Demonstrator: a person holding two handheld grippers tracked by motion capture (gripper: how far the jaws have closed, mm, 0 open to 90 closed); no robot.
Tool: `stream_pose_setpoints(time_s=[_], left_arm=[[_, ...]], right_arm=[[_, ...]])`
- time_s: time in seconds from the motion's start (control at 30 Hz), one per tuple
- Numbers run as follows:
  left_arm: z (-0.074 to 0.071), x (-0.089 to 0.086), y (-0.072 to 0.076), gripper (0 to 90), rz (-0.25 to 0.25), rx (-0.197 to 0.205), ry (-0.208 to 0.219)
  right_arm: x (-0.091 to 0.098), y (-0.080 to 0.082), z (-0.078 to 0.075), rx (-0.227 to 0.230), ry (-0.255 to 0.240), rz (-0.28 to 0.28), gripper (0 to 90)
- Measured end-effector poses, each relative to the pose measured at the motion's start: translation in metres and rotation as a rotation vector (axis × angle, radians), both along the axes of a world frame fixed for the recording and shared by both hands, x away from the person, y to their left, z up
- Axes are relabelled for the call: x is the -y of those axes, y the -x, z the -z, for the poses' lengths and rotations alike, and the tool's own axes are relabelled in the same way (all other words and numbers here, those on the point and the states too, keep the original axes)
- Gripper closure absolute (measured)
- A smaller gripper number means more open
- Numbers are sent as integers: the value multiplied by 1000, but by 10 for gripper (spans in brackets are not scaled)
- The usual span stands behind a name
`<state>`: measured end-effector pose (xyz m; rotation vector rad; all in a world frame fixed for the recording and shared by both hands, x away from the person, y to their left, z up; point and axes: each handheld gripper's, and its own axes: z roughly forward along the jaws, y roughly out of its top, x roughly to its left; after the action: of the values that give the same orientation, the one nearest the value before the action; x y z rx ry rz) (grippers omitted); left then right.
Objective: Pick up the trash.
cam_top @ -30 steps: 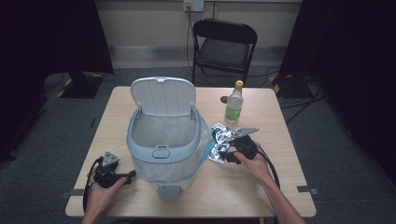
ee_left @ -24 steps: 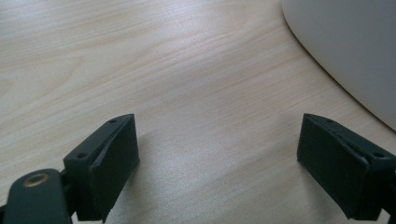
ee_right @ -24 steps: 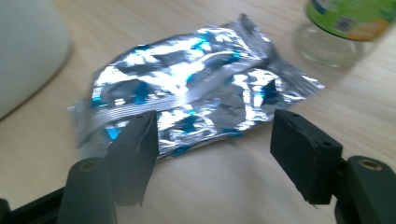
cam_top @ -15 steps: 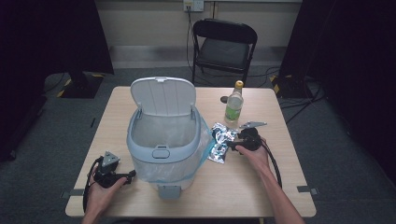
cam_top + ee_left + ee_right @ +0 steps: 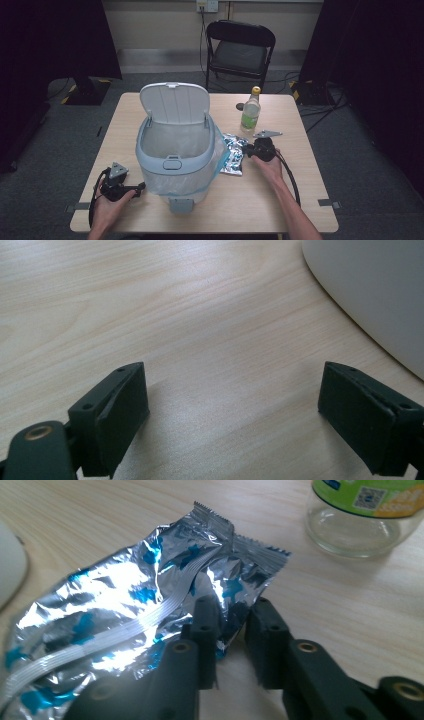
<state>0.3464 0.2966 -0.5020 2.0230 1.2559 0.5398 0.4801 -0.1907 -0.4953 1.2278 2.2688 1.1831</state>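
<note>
Now the right tool (image 5: 231,645) has its jaws nipped on the lower edge of the silver and blue foil wrapper (image 5: 150,615), having just been closing on it; a second ago those jaws stood wide and the tool sat a little further back toward the person. The wrapper lies crumpled on the counter (image 5: 310,200), just beside the bin's right flank, with its crimped end pointing toward the bottle (image 5: 250,111). In the high view the right tool (image 5: 252,150) rests low on the counter, with its cable trailing back along the forearm. The bottle stands upright close behind the wrapper, near the tool's far side. The grey bin (image 5: 175,165) stands mid-counter with its lid (image 5: 174,102) tipped back and a clear liner draped over its rim, walling off the left. The left tool (image 5: 235,405), unmoved, rests released on bare counter near the front left corner, jaws wide apart, the bin wall just beside its right jaw. Open counter lies in front of the right forearm.
</note>
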Motion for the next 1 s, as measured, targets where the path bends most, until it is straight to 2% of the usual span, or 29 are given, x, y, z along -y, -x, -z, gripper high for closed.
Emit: stream_pose_setpoints(time_s=[0.1,0.17,0.57,1.0], left_arm=[[0,0,0,121,0,0,0],[0,0,0,120,0,0,0],[0,0,0,121,1,0,-1],[0,0,0,121,1,0,-1]], right_arm=[[0,3,-5,0,-19,-8,881],[2,5,-8,-1,-34,-1,897],[7,21,-31,35,-78,10,900],[10,51,-55,95,-83,3,900]])
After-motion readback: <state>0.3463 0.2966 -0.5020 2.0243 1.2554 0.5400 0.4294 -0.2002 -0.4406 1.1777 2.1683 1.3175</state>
